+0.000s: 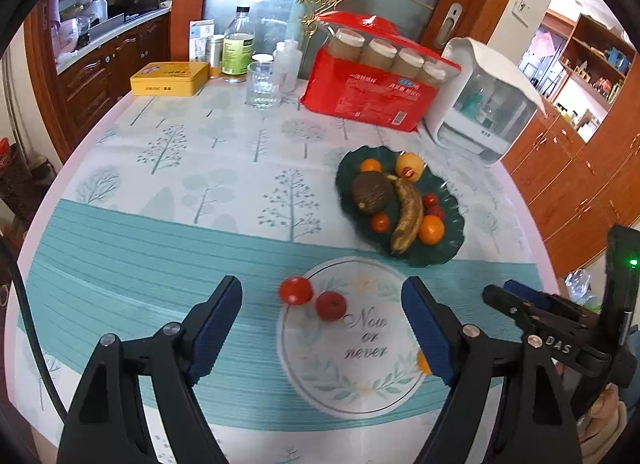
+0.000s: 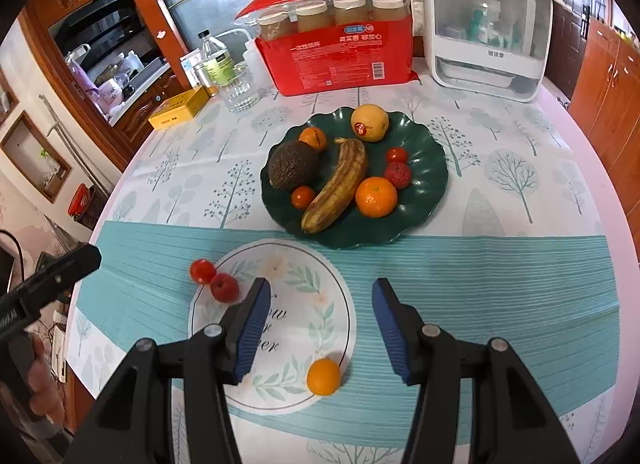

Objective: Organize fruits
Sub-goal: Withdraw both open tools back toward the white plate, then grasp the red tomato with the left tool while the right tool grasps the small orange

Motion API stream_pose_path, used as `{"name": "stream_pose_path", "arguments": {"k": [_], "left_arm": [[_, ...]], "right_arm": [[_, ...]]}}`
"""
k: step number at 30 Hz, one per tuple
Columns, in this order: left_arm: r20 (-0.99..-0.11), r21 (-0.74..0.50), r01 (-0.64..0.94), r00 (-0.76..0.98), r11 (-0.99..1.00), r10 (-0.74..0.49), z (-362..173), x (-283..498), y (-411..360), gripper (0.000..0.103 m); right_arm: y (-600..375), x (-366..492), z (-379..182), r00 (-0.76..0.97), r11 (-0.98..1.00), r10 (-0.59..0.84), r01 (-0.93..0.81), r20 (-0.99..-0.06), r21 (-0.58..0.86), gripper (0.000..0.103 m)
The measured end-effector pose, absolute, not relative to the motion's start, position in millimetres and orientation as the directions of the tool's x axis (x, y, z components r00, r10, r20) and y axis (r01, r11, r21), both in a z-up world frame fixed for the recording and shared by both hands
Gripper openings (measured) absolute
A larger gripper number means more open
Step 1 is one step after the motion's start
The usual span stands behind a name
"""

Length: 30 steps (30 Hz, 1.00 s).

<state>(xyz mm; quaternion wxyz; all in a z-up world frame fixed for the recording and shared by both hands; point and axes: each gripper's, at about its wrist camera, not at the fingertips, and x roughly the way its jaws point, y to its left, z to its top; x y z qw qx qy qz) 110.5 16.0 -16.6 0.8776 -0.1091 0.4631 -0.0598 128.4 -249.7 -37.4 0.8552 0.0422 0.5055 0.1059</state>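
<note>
A dark green plate [image 2: 428, 168] [image 1: 450, 242] holds a banana [image 2: 338, 184], an avocado [image 2: 293, 165], oranges, small red fruits and a yellow fruit. On the tablecloth lie a tomato [image 1: 295, 290] [image 2: 202, 271], a small red apple [image 1: 330, 305] [image 2: 224, 287] and a small orange [image 2: 323, 376]. My left gripper [image 1: 322, 330] is open and empty, with the tomato and apple between and just beyond its fingertips. My right gripper [image 2: 318, 328] is open and empty, above the small orange, which sits between its fingers. The right gripper also shows in the left wrist view [image 1: 520, 304].
At the table's back stand a red pack of cups [image 2: 336, 48], a white dispenser box [image 2: 486, 20], a drinking glass [image 1: 263, 84], bottles [image 1: 238, 46] and a yellow tin [image 1: 170, 78]. Wooden cabinets [image 1: 576, 168] line the right side.
</note>
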Motion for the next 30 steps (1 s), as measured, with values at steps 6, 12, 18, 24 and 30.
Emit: {"name": "stream_pose_path", "arguments": {"k": [6,12,18,24,30], "left_arm": [[-0.837,-0.181,-0.006,0.525,0.983,-0.151,-45,107,24,0.083],[-0.872,-0.145,0.007,0.472,0.989,-0.131,-78,116,25,0.083],[-0.887,-0.126,0.073,0.439,0.989,-0.145,-100,132,18,0.083],[-0.905,-0.078,0.186,0.399,0.979,-0.148,-120,152,8,0.081],[-0.928,-0.032,0.279,0.348,0.960,-0.132,-141,173,1,0.069]], "right_arm": [[-239,114,-52,0.451,0.976,0.206,-0.163,-0.868,0.147,0.053],[-235,106,-79,0.409,0.979,0.190,-0.150,-0.893,0.140,0.053],[-233,101,-105,0.360,0.983,0.165,-0.139,-0.918,0.122,0.053],[-233,98,-121,0.327,0.984,0.162,-0.121,-0.931,0.129,0.053],[-230,99,-131,0.312,0.986,0.152,-0.109,-0.938,0.124,0.053]]}}
